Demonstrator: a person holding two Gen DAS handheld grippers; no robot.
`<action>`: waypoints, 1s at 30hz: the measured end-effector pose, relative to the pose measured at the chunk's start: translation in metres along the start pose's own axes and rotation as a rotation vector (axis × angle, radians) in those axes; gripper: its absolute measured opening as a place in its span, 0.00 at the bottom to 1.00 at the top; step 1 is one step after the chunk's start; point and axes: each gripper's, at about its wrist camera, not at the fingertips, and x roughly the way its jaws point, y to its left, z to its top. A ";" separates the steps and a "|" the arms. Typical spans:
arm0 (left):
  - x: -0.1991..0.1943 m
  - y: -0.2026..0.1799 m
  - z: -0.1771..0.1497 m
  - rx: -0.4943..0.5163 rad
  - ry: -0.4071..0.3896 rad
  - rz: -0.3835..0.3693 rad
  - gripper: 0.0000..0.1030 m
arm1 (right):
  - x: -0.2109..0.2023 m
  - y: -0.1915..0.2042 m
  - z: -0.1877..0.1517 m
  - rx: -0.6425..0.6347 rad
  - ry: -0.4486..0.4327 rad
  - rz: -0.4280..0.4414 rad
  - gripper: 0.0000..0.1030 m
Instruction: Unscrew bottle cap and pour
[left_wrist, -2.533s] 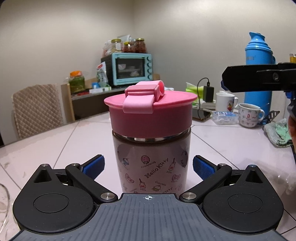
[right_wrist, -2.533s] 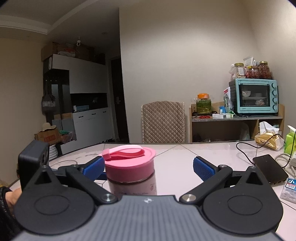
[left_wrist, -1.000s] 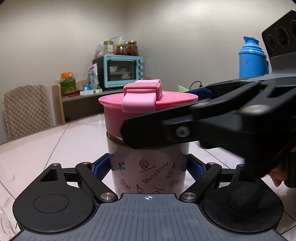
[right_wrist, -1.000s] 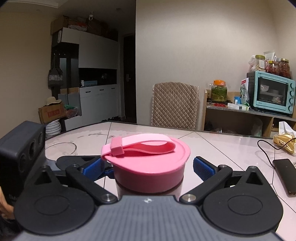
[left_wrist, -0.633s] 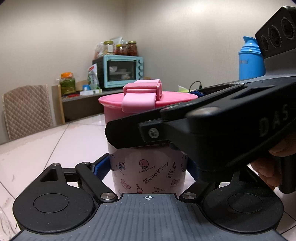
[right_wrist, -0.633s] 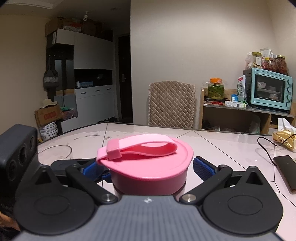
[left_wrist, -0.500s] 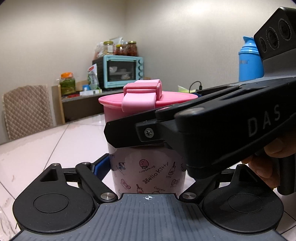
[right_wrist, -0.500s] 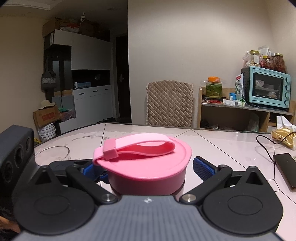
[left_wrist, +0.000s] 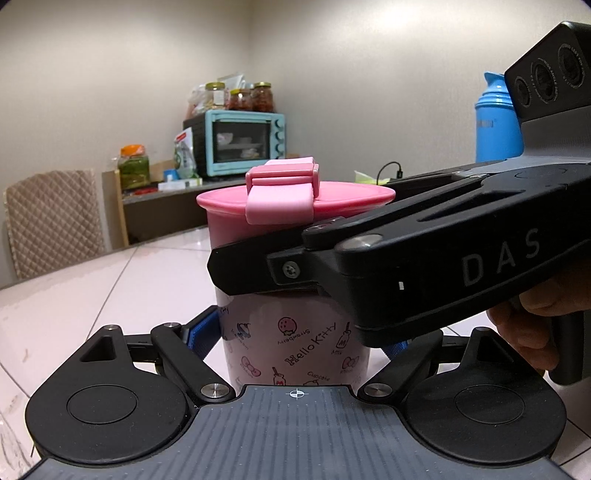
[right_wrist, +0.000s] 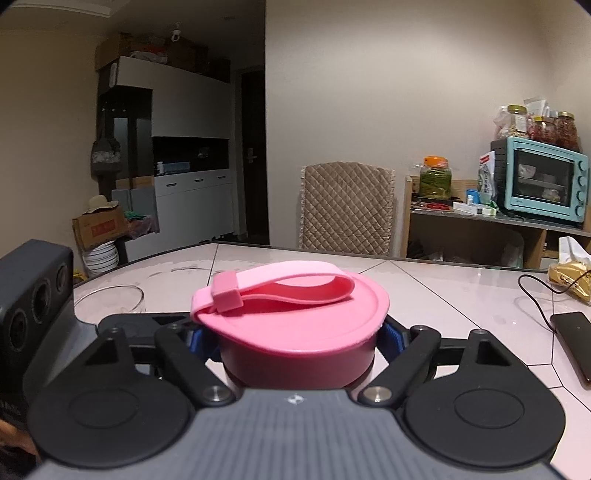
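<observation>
Bottle stands on the table, clamped low on its body in the left gripper. Right gripper has just closed its jaws onto the pink cap, pads on the rim at either side. Cap is wide, smooth plastic, so likely slippery: grip the side wall, not the soft strap on top. Body looks rigid, steel band under the cap. Contents hidden, weight unknown. A clear glass sits left of the right gripper; I can't tell if anything is in it.
</observation>
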 end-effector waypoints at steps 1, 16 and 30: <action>0.000 0.000 0.000 0.000 0.000 0.000 0.87 | 0.000 -0.001 0.000 -0.009 0.001 0.010 0.83; 0.007 0.004 0.003 -0.002 -0.002 -0.004 0.87 | 0.009 -0.050 0.009 -0.179 0.018 0.387 0.82; 0.006 -0.006 -0.002 0.003 -0.001 -0.002 0.87 | 0.003 -0.051 0.016 -0.176 0.030 0.438 0.86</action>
